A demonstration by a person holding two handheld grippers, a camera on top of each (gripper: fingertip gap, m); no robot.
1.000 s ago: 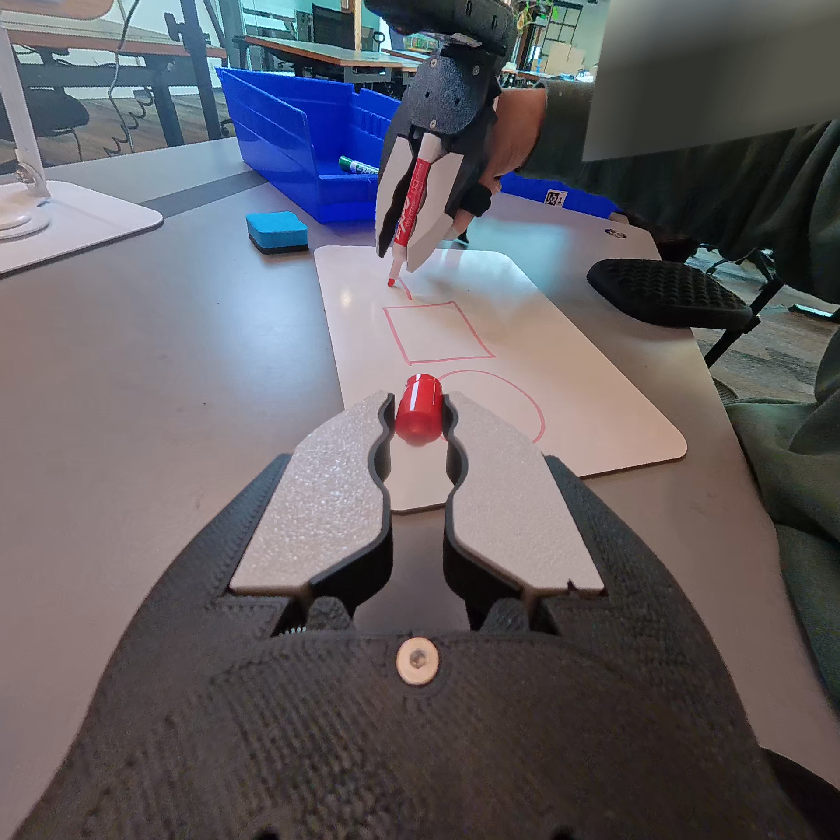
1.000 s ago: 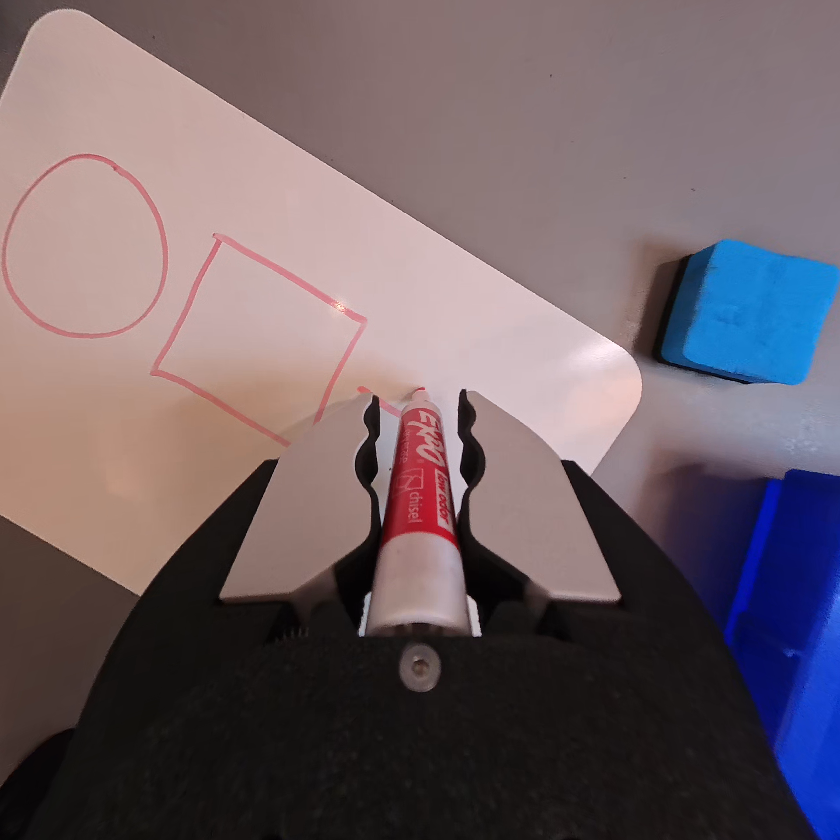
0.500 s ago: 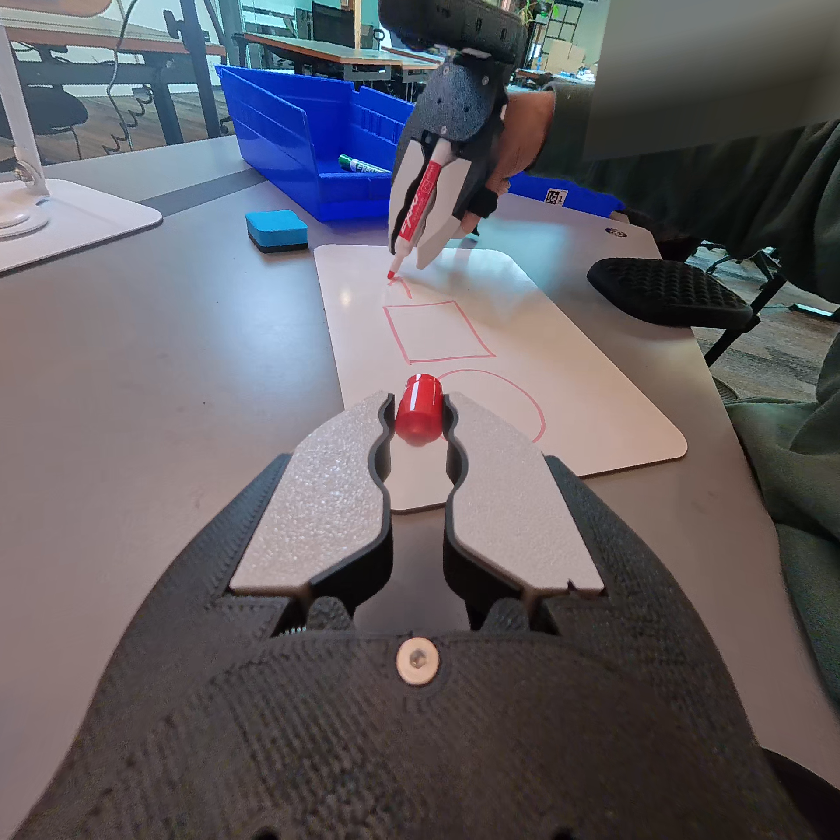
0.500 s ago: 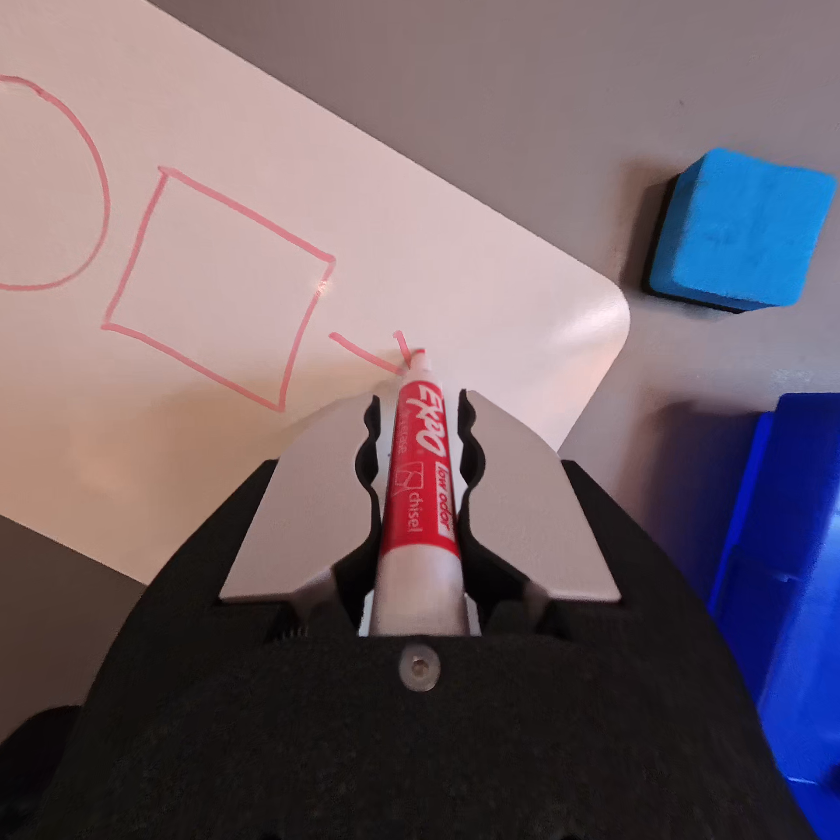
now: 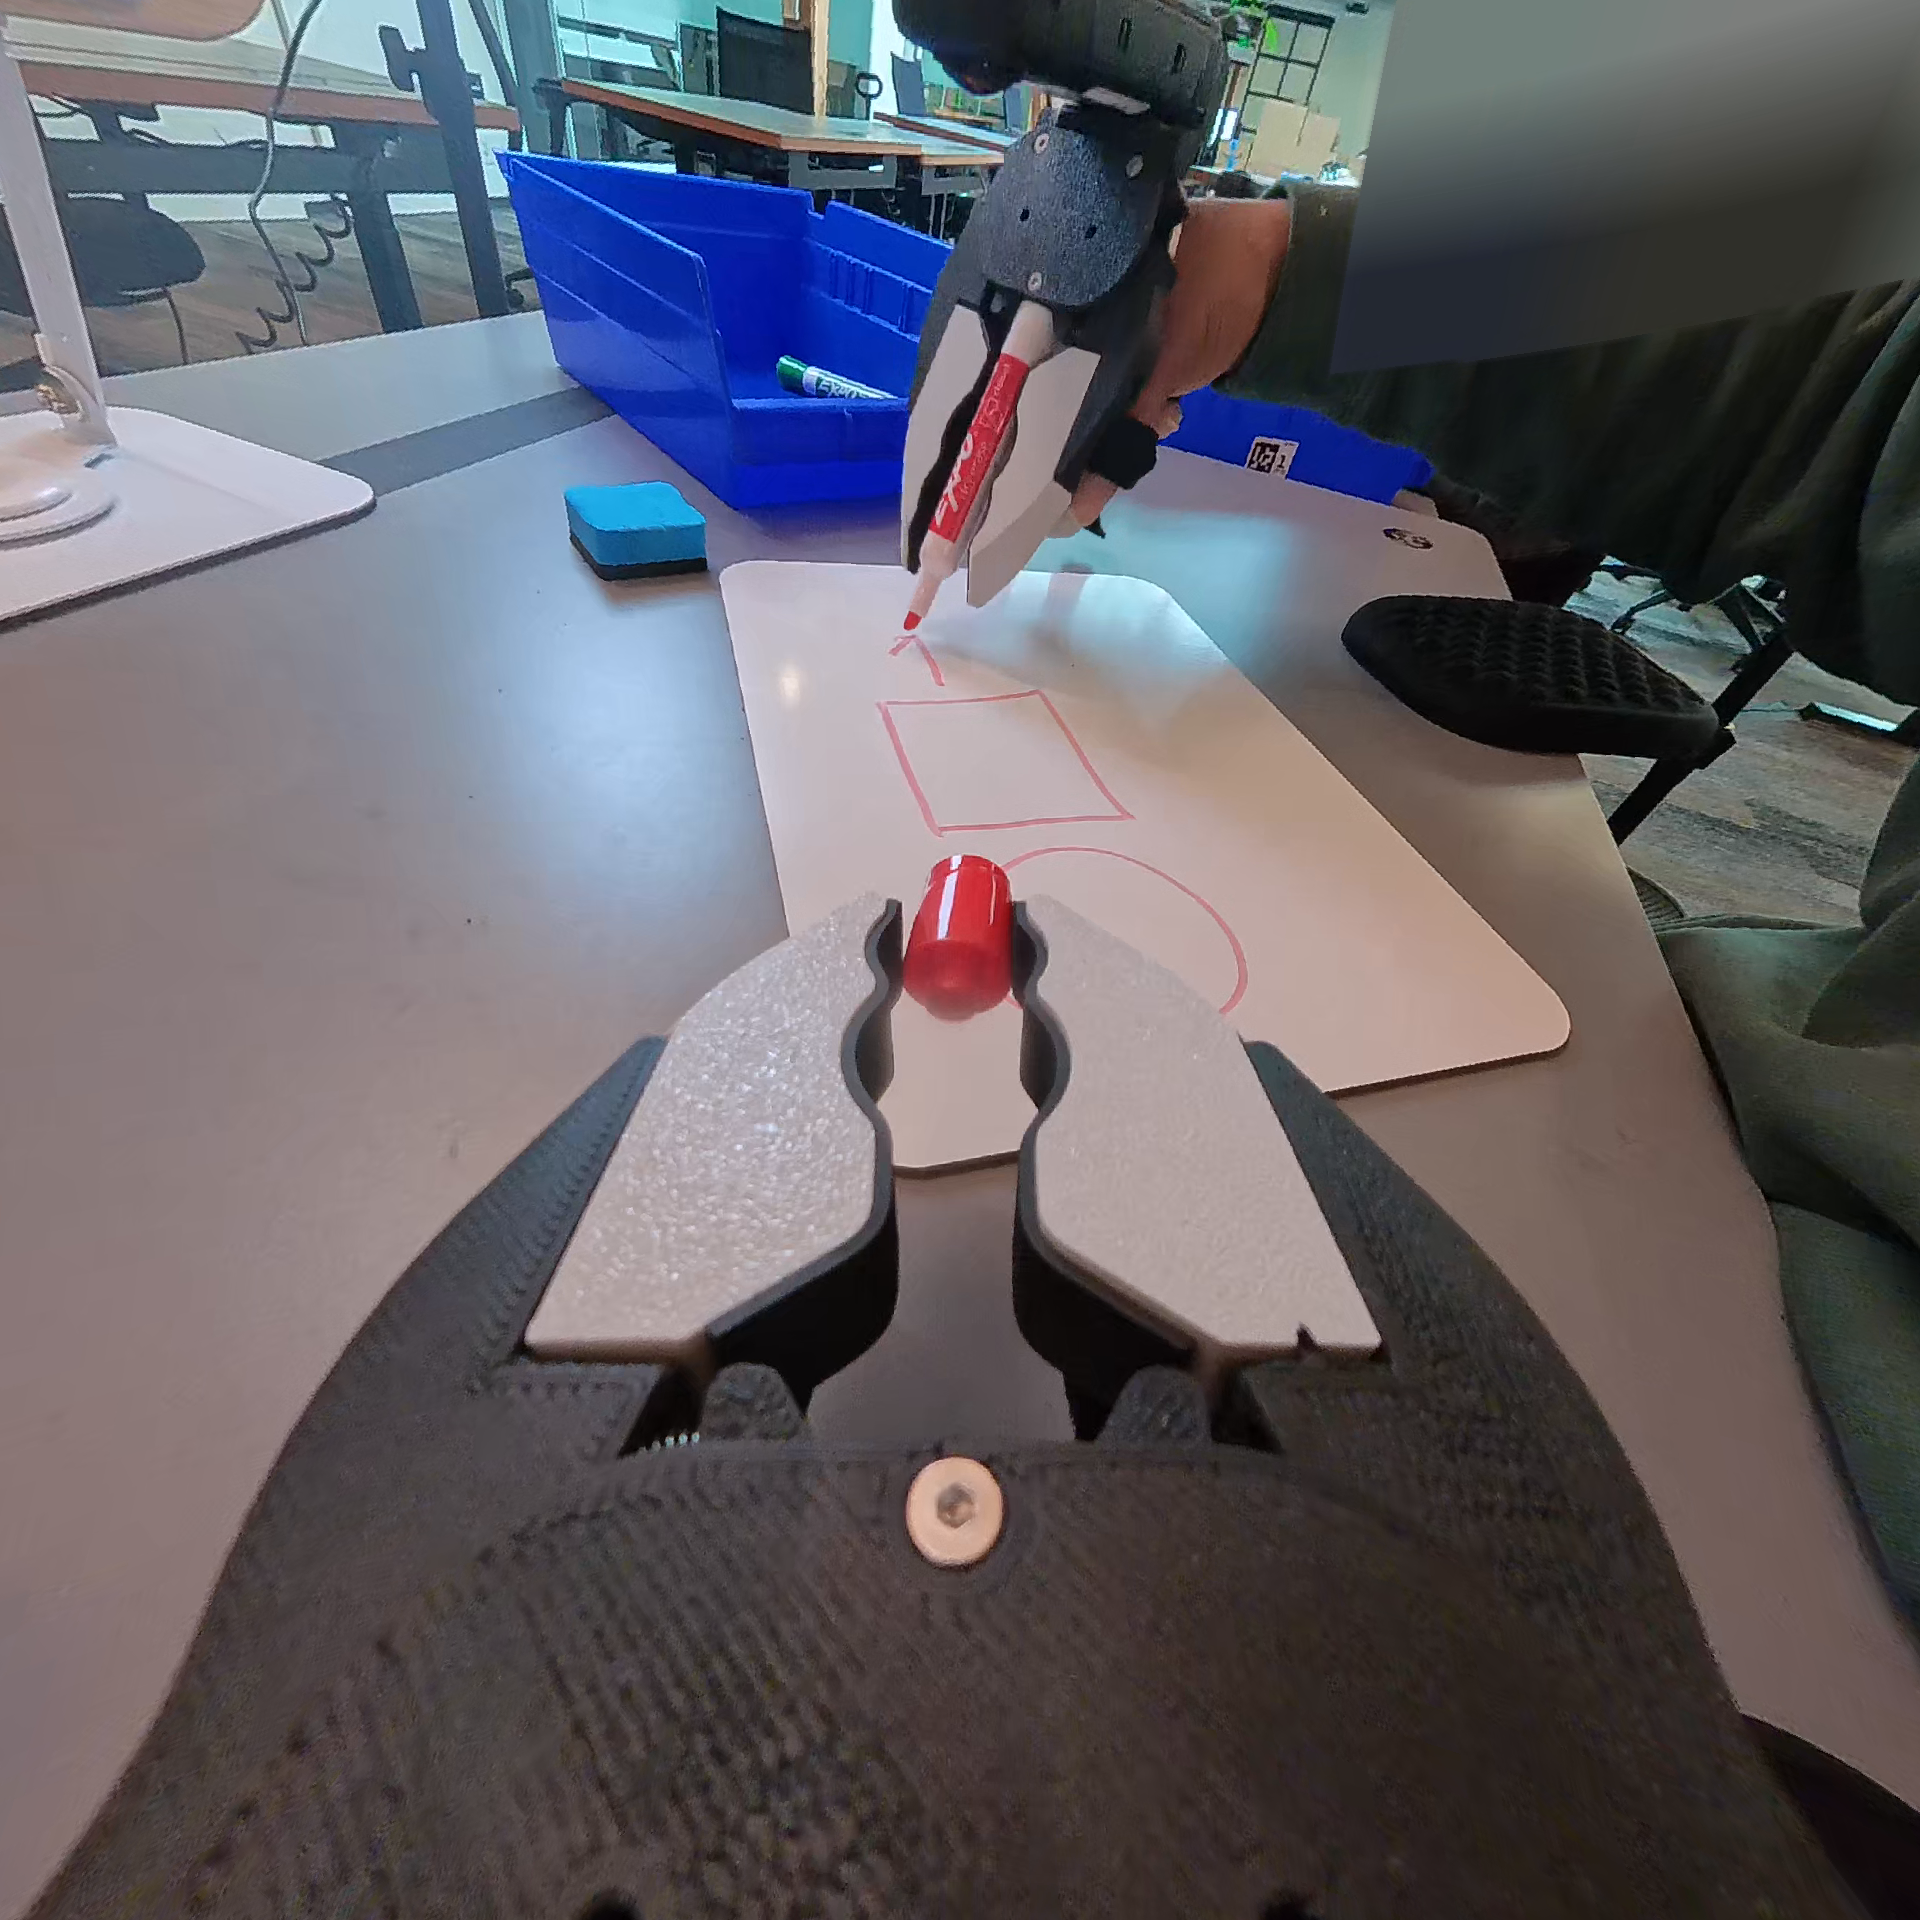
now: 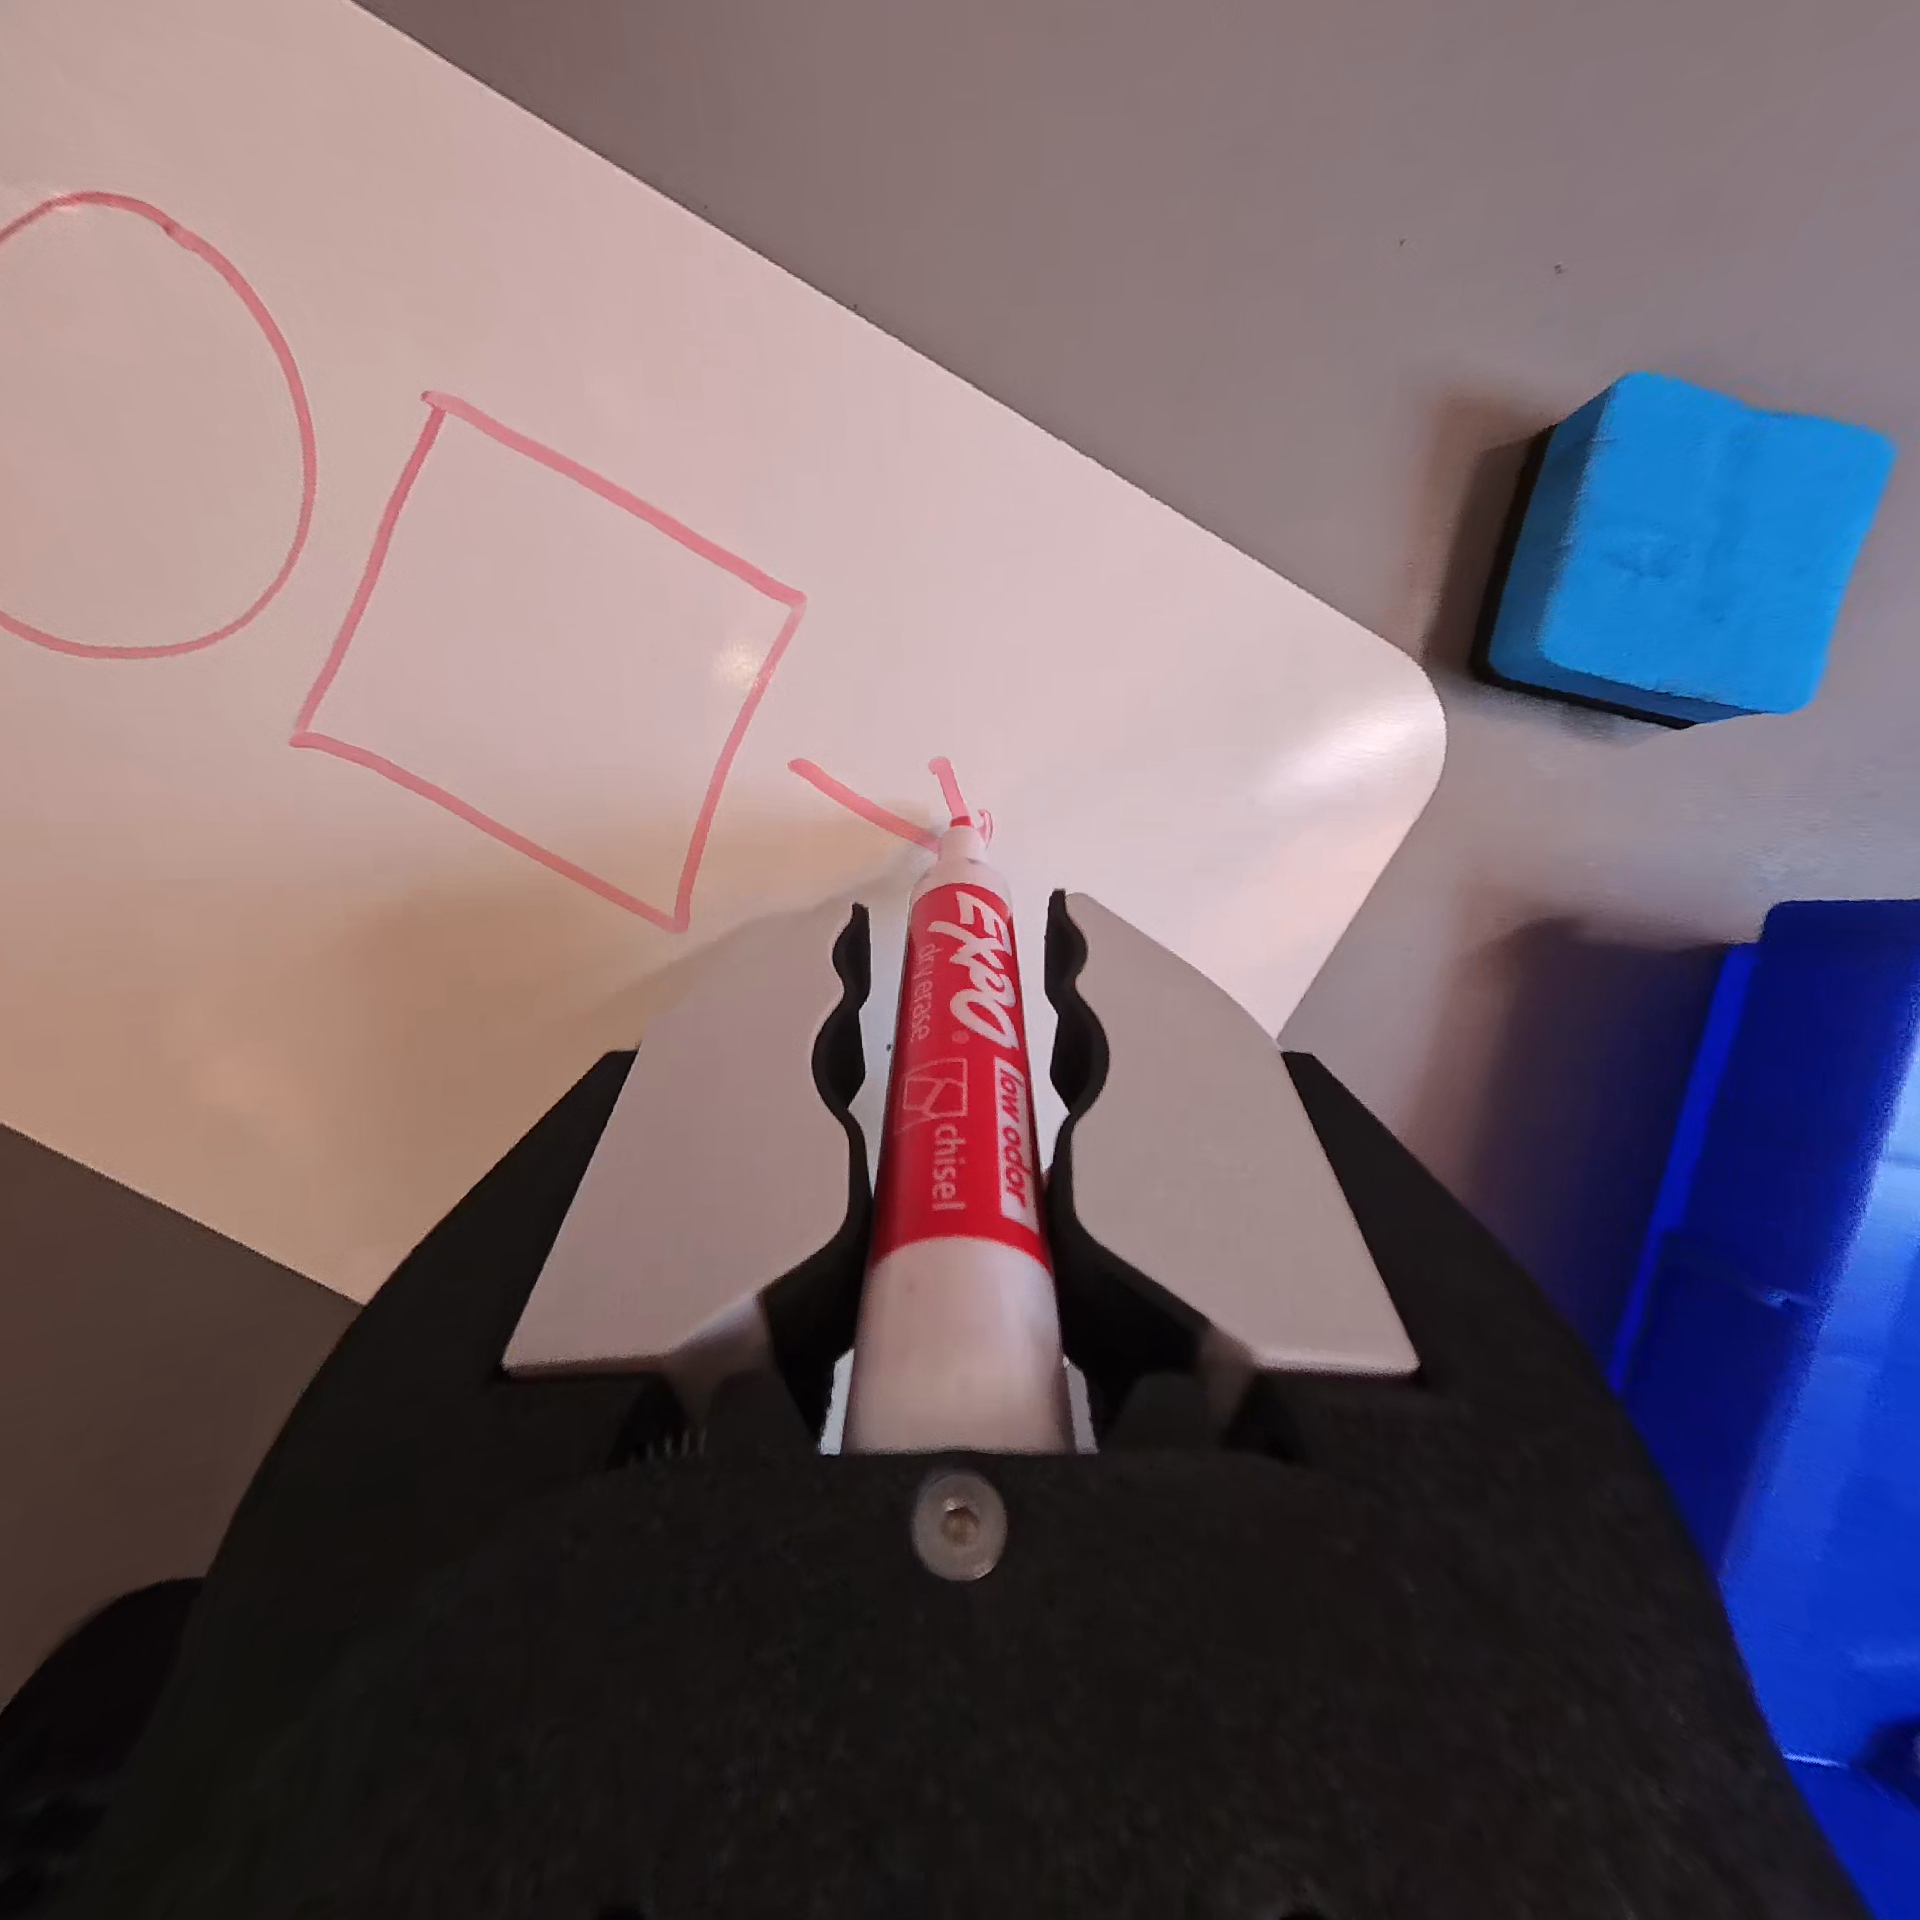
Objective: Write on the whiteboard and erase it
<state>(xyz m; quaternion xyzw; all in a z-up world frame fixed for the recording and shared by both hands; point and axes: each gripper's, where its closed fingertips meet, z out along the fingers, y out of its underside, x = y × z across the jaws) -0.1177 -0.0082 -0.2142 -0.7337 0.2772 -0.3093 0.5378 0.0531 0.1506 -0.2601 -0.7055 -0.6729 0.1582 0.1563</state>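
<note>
A white whiteboard (image 5: 1299, 831) lies on the grey table (image 5: 364, 831); it also shows in the right wrist view (image 6: 623, 364). It bears a red circle (image 6: 301, 416), a red square (image 6: 436, 416) and short red strokes (image 6: 862, 805). My right gripper (image 6: 951, 914) is shut on a red marker (image 6: 961, 1091), tip at the strokes; it shows from outside in the left wrist view (image 5: 951, 551) with the marker (image 5: 971, 457). My left gripper (image 5: 956, 914) is shut on the marker's red cap (image 5: 956, 935) above the board's near end.
A blue eraser (image 5: 636, 525) lies on the table left of the board's far corner, also in the right wrist view (image 6: 1683, 551). A blue bin (image 5: 707, 312) with a green marker (image 5: 831, 382) stands behind. A black chair armrest (image 5: 1517, 675) is at the right. A white lamp base (image 5: 156, 499) is far left. The gap from one gripper's tips to the other's is roughly 25 cm.
The right gripper has moved the marker tip along the board's far end and added a second short red stroke to the first. The left gripper has stayed still with the cap.
</note>
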